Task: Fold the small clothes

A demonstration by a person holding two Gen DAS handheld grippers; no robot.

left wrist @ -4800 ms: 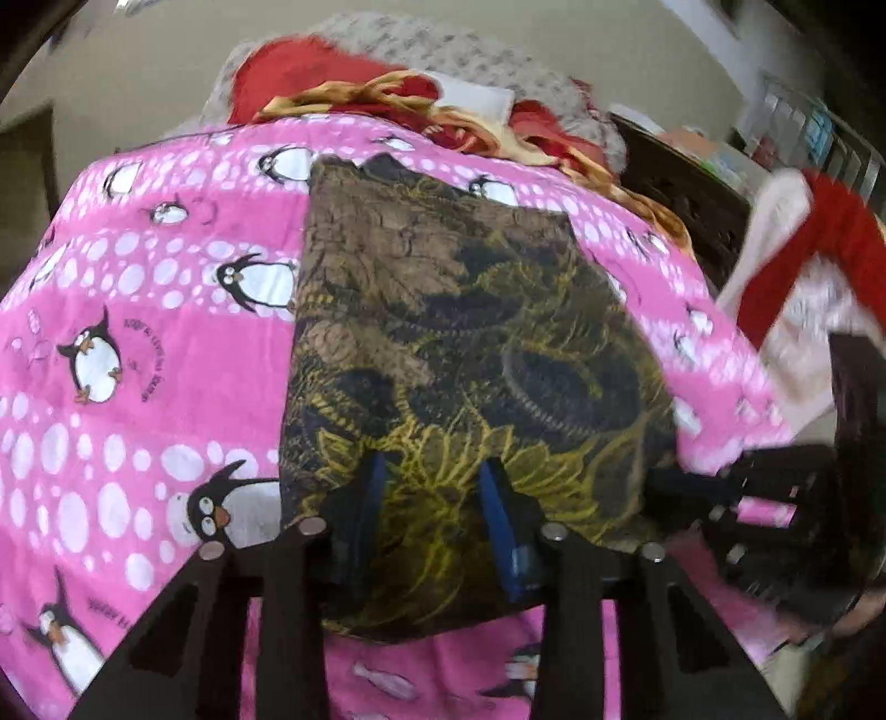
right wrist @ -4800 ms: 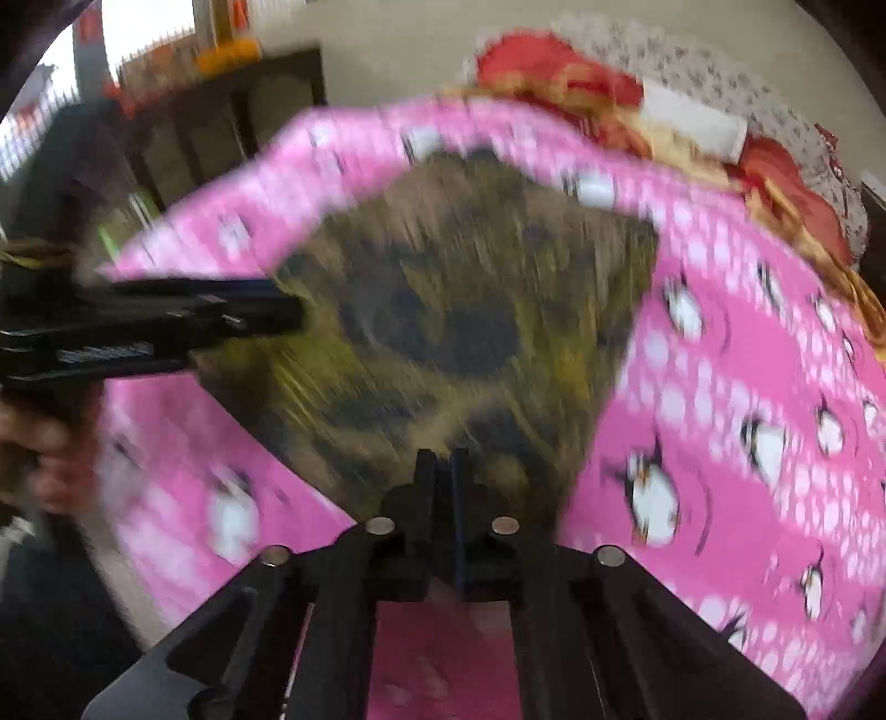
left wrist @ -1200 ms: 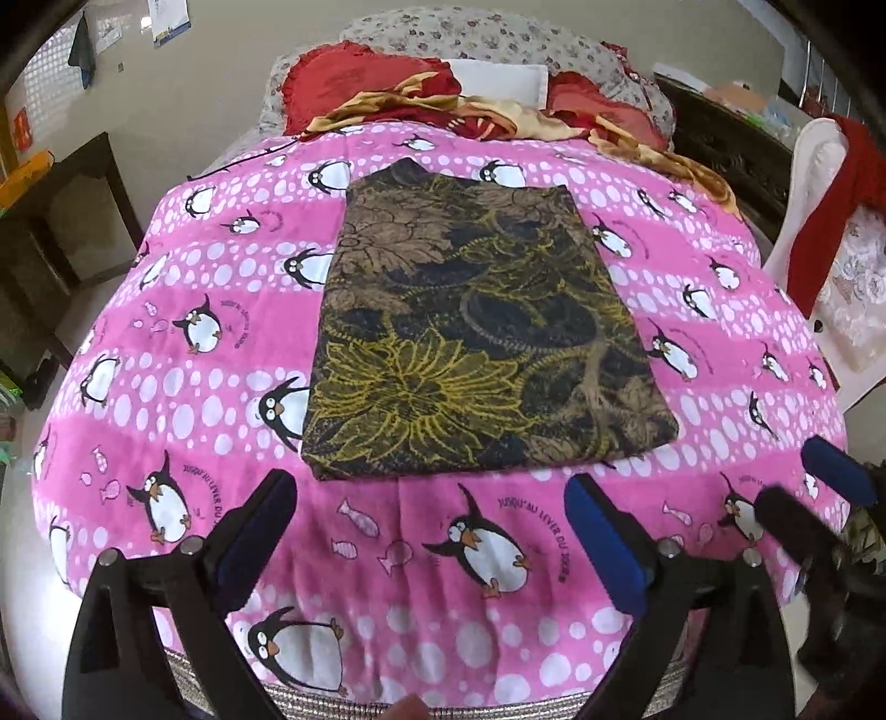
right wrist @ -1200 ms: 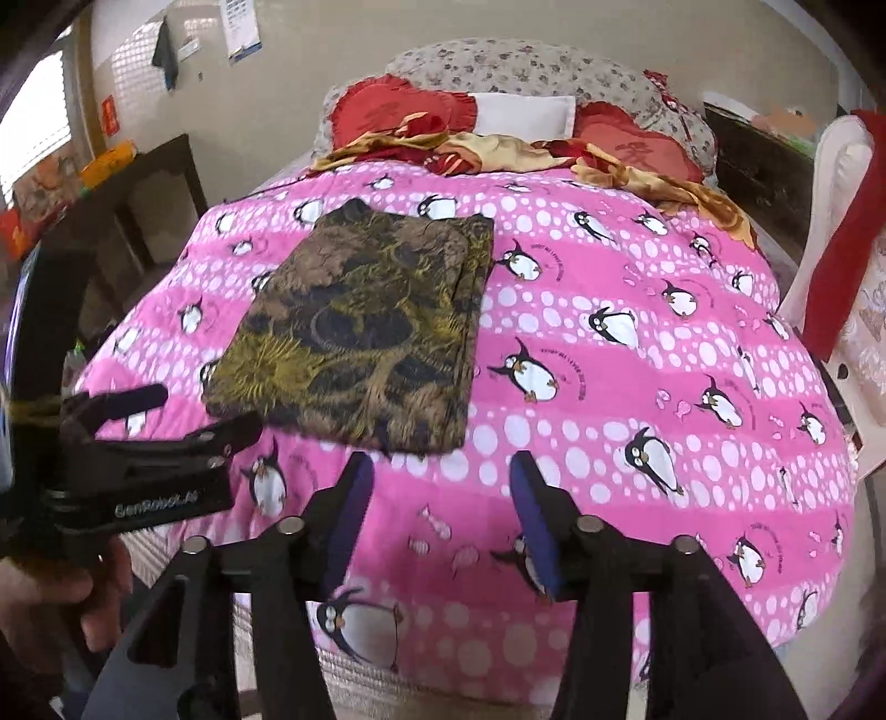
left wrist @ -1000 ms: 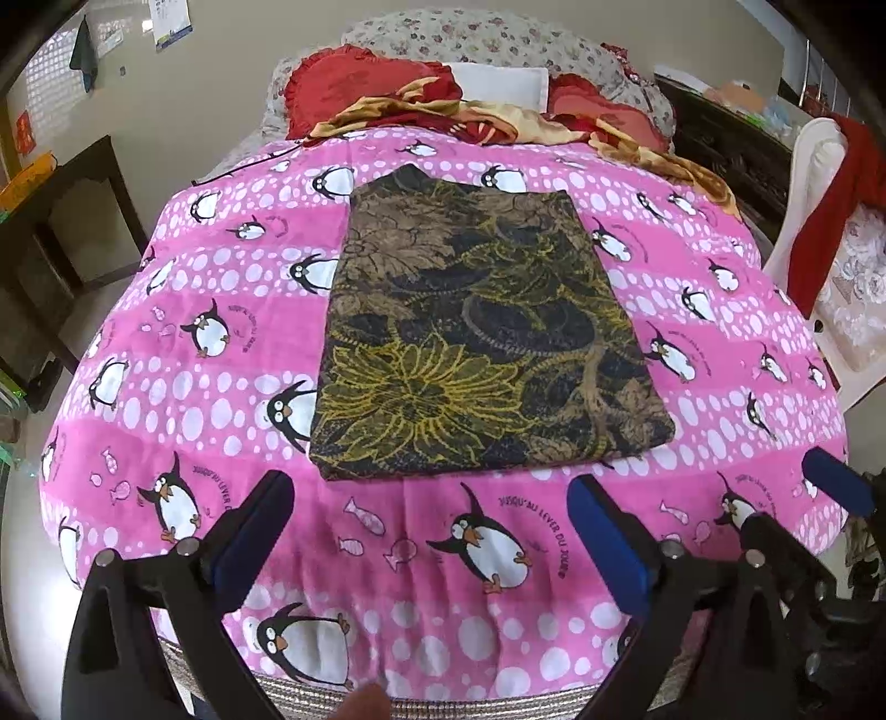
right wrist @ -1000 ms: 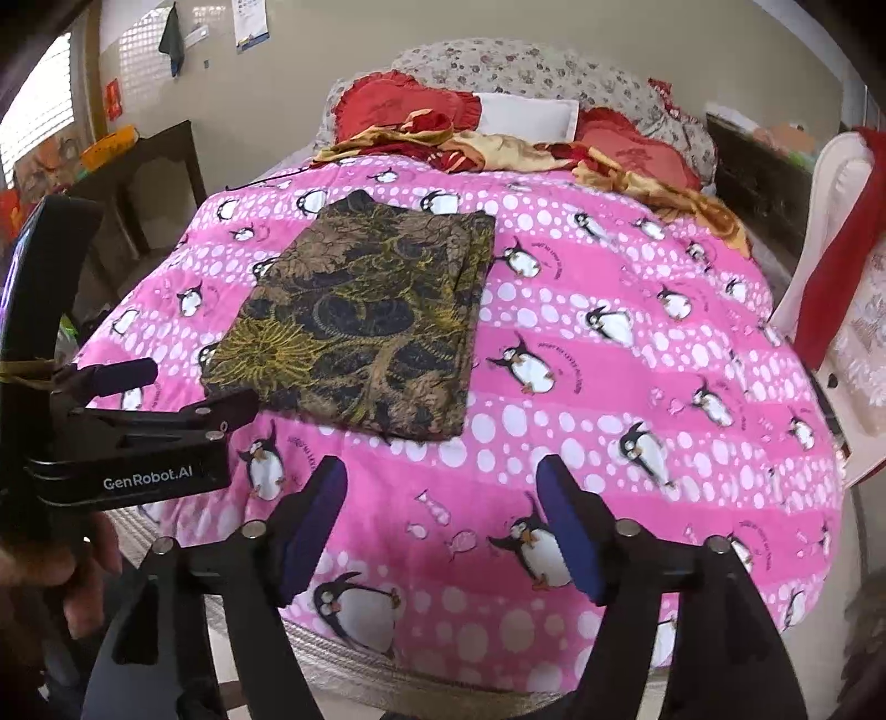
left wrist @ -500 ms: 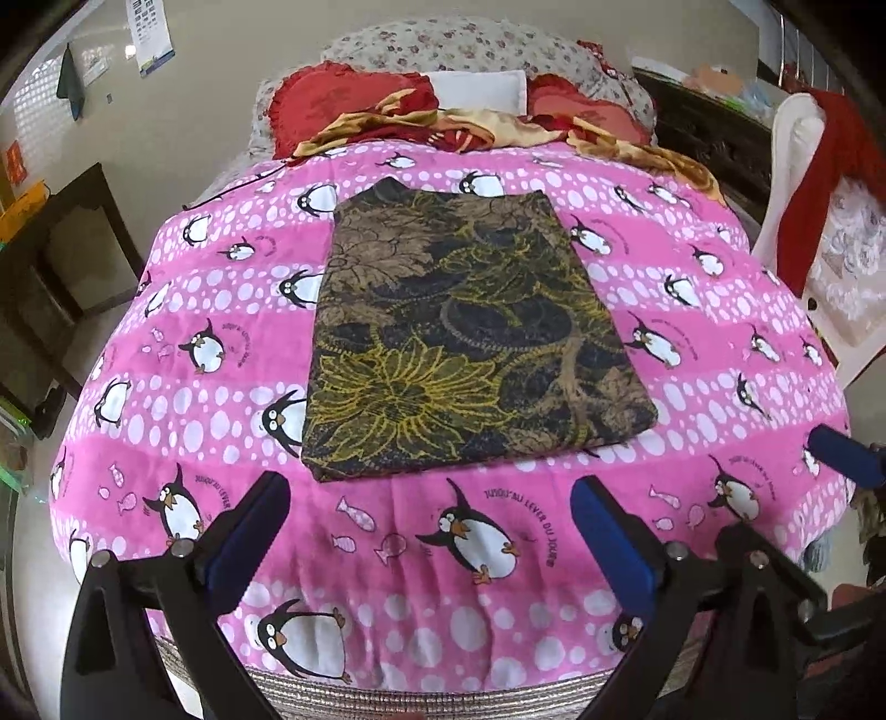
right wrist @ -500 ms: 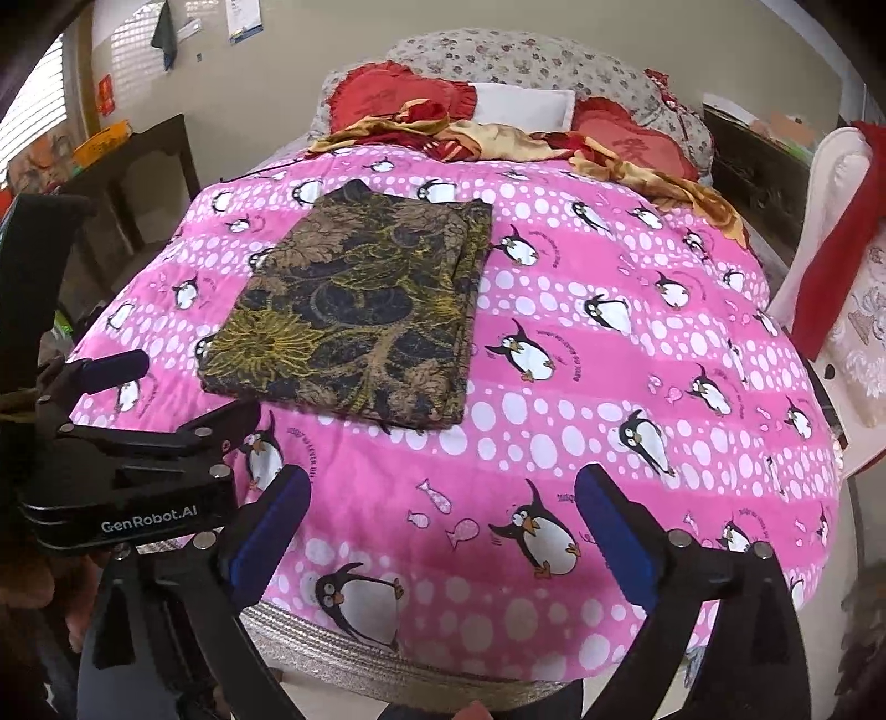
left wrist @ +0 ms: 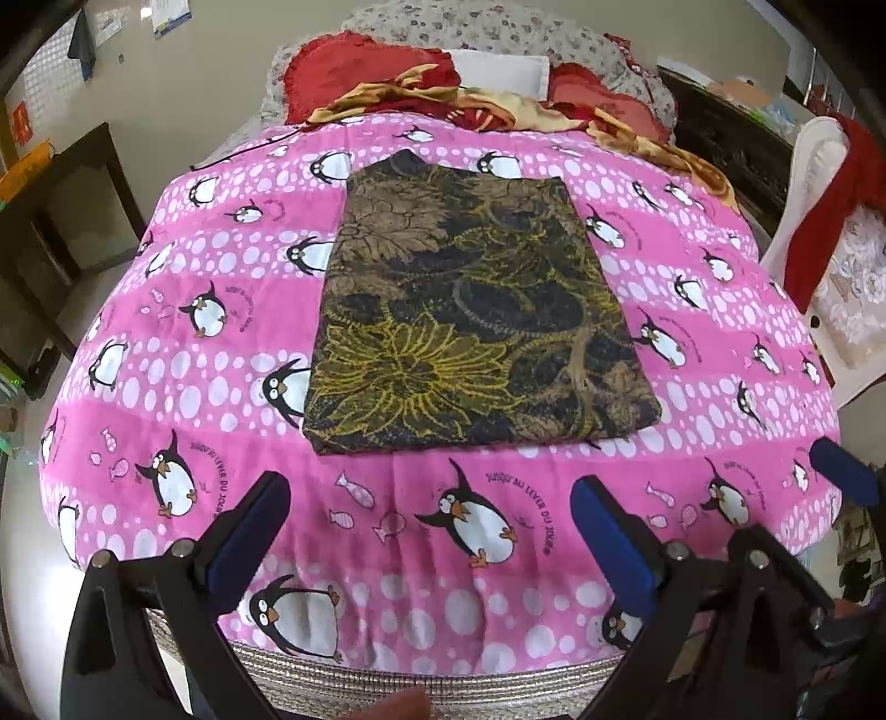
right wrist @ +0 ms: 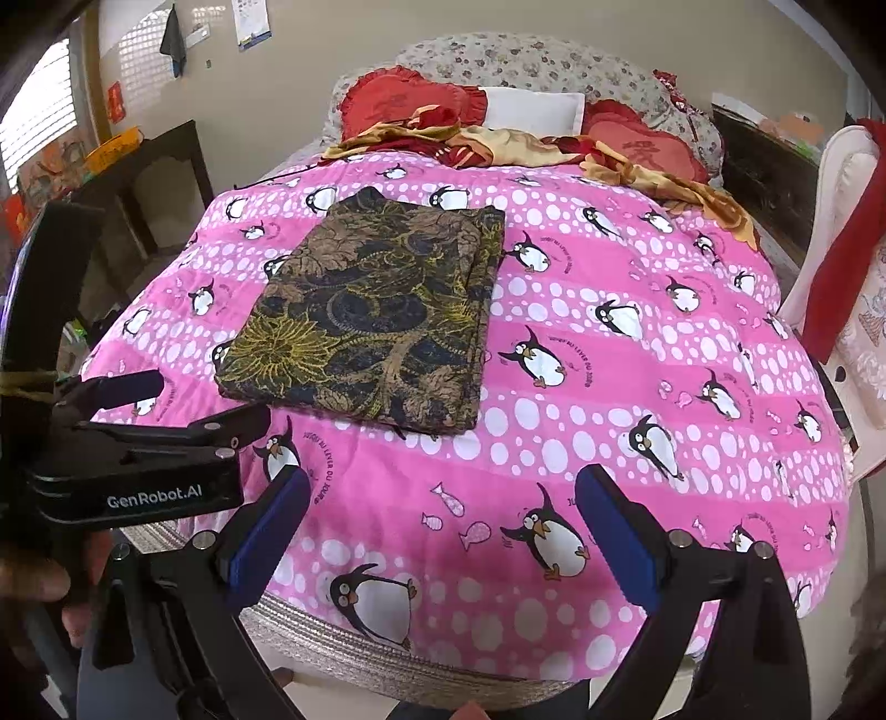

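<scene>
The folded patterned cloth [left wrist: 476,327] is seen flat on the pink penguin blanket [left wrist: 183,354], well ahead of the left gripper [left wrist: 432,531] and right gripper [right wrist: 443,531], both spread wide and empty.

Both views are wrist fisheyes at the bed's foot edge, tilted down and looking along the bed toward the pillows [left wrist: 498,33] and the back wall. The left view sits centred on the folded cloth [left wrist: 470,321], with the left gripper [left wrist: 426,531] framing the bottom edge. The right view is offset to the right, so the cloth [right wrist: 371,315] falls left of centre. The right gripper [right wrist: 443,531] fills its bottom edge. Both stand back from the cloth. Shared: blanket [left wrist: 166,343], cloth, pillows, chair [right wrist: 847,221]. Each view catches the other gripper at its side edge.
</scene>
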